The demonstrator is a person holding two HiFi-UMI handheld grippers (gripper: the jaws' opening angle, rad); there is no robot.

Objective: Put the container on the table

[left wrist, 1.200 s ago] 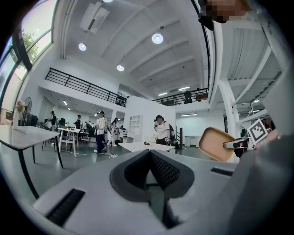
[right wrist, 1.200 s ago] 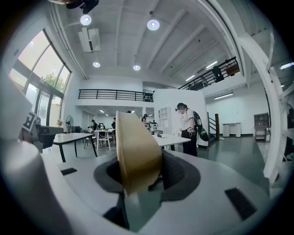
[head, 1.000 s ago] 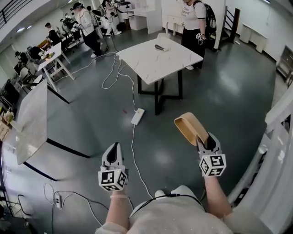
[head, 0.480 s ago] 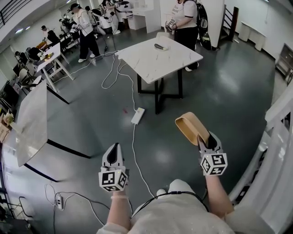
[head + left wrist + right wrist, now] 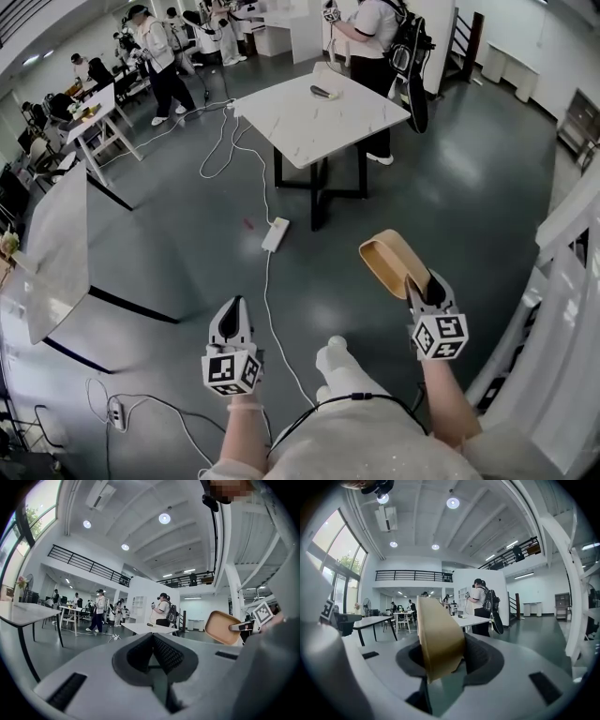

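The white marble table [image 5: 319,117] stands well ahead of me; only the head view shows its whole top. That view also looks into the tan oval container [image 5: 392,262], which is empty, tilted and held up in the air (my right gripper view catches it edge-on). My right gripper [image 5: 419,284] clamps its rim. My left gripper [image 5: 232,305] has its jaws pressed together.

Open lab hall with white tables [image 5: 319,117], trailing floor cables [image 5: 266,291], mezzanine railing [image 5: 412,575].
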